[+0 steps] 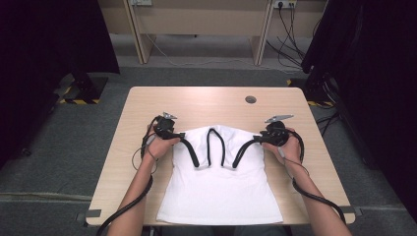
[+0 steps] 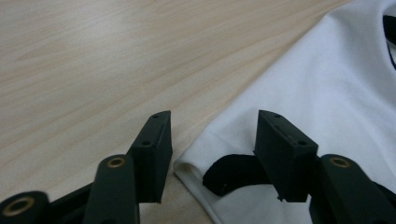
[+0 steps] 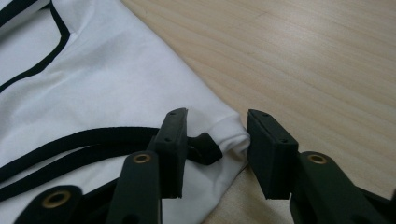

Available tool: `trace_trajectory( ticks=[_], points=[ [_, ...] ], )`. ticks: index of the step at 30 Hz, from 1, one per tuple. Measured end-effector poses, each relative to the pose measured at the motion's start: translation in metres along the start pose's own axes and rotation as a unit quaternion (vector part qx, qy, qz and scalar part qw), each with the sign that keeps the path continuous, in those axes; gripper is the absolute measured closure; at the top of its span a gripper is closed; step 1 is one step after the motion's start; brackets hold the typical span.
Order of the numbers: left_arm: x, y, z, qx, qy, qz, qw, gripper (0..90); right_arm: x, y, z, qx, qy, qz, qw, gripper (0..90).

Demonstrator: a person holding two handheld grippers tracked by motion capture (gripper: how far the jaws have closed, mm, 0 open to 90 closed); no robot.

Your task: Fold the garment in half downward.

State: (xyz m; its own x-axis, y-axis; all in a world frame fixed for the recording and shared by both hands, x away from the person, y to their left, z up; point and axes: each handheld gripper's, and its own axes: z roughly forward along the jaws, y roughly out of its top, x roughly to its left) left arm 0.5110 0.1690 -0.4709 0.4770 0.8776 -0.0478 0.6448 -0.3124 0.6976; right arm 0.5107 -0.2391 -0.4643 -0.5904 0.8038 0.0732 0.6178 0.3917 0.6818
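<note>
White top with black straps lies flat at the centre of the bench, hem toward the bottom edge. Each hand-held gripper, left and right, has spread jaws straddling a shoulder corner, not yet pinching. Folding looks barely begun; lifting and folding remain. No readable writing or brand shows.

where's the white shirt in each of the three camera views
High view: white shirt lies flat at the table's near centre, between both tongs.
Left gripper view: right side, its fold between the jaws.
Right gripper view: left side, its bunched corner between the jaws.
Shared landmark: the shirt's black trim.
</note>
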Motion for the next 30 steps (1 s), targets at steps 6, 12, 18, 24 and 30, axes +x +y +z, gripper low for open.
trace_trajectory(
  ticks=[6, 12, 18, 24, 30],
  points=[
    [-0.009, 0.003, -0.001, 0.001, -0.002, 0.024, 0.9997, 68.3, -0.001, -0.001, 0.002, -0.006, 0.025, 0.015, 0.9996, 77.0],
    [-0.007, 0.007, -0.003, -0.009, -0.010, 0.008, 0.9999, 80.6, -0.007, 0.001, 0.002, -0.008, 0.045, 0.036, 0.9983, 81.0],
    [-0.005, 0.014, -0.012, -0.036, -0.020, -0.010, 0.9991, 80.6, -0.010, 0.007, -0.003, -0.022, 0.063, 0.046, 0.9967, 81.9],
    [-0.003, 0.019, -0.020, -0.060, -0.024, -0.023, 0.9976, 80.5, -0.014, 0.013, -0.009, -0.041, 0.075, 0.064, 0.9943, 82.2],
    [-0.002, 0.023, -0.024, -0.079, -0.024, -0.027, 0.9962, 80.5, -0.016, 0.019, -0.014, -0.061, 0.082, 0.076, 0.9919, 82.3]
  ],
)
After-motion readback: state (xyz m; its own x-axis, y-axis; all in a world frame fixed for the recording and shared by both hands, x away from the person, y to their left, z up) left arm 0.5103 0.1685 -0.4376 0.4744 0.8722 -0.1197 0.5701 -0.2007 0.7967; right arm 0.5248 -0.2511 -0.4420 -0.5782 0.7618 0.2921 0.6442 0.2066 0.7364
